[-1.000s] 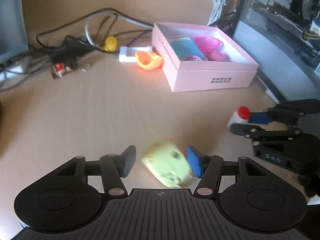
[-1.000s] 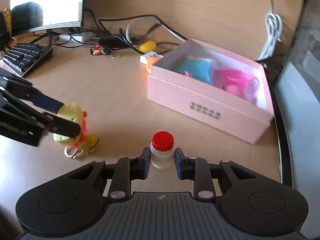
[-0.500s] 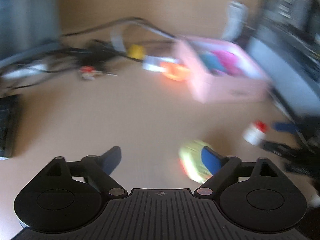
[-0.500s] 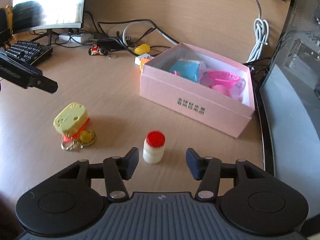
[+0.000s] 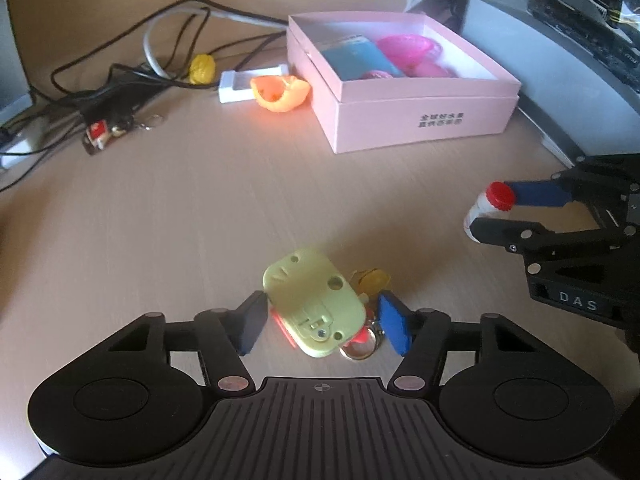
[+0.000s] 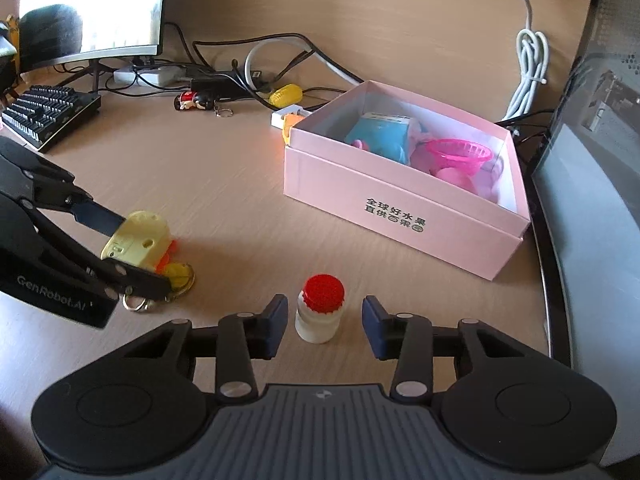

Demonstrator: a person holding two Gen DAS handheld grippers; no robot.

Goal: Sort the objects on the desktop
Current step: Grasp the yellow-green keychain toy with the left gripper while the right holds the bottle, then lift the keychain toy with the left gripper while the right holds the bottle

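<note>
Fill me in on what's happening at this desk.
A person is sorting desk clutter with a two-finger tool in each hand. The left tool is closing around a yellow toy on the desk; the right tool is closing around a red-capped bottle, not yet gripping it. Both lie short of the pink box, which already holds toys.

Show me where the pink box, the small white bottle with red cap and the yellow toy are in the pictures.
pink box [image 6: 400,216], right wrist view, on its front wall.
white bottle [image 6: 318,322], right wrist view, on its white body.
yellow toy [image 5: 314,300], left wrist view, on its flat yellow face.
</note>
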